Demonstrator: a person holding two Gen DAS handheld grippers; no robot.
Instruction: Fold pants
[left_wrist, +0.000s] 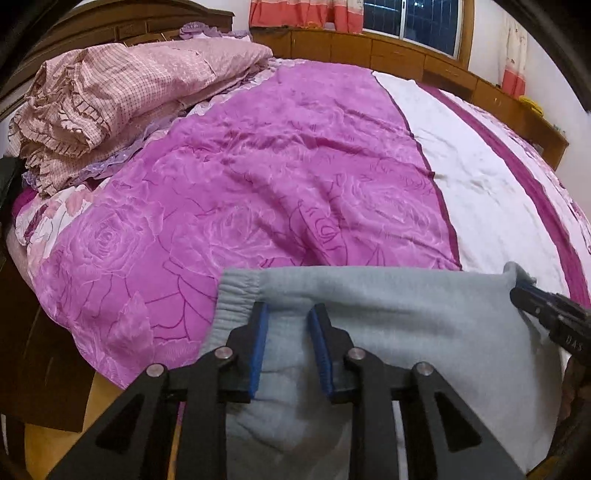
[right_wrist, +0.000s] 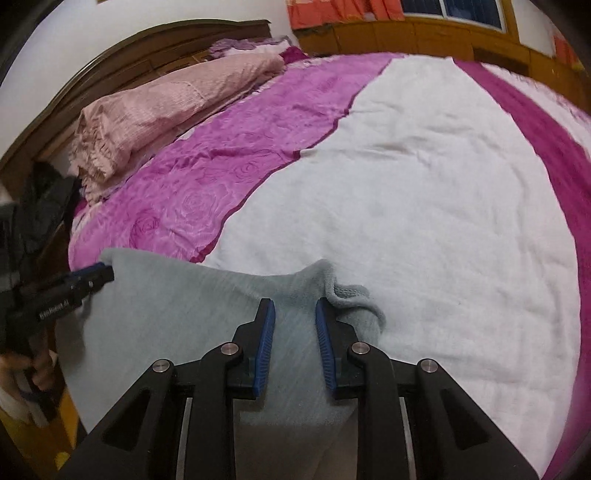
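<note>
Light grey-blue pants (left_wrist: 388, 325) hang over the near edge of the bed, waistband uppermost; they also show in the right wrist view (right_wrist: 184, 314). My left gripper (left_wrist: 287, 308) is shut on the pants at the elastic waistband's left corner. My right gripper (right_wrist: 294, 302) is shut on the pants at the waistband's right corner, where the cloth bunches. Each gripper shows from the side in the other view, the right gripper (left_wrist: 524, 291) and the left gripper (right_wrist: 99, 275), pinching the upper edge. The lower legs are hidden below the frames.
A bedspread with a magenta rose panel (left_wrist: 258, 177) and a white panel (right_wrist: 406, 184) covers the bed. Folded pink bedding (left_wrist: 110, 96) lies at the far left by a wooden headboard (right_wrist: 147, 48). A wooden ledge (left_wrist: 406, 55) and window run along the far side.
</note>
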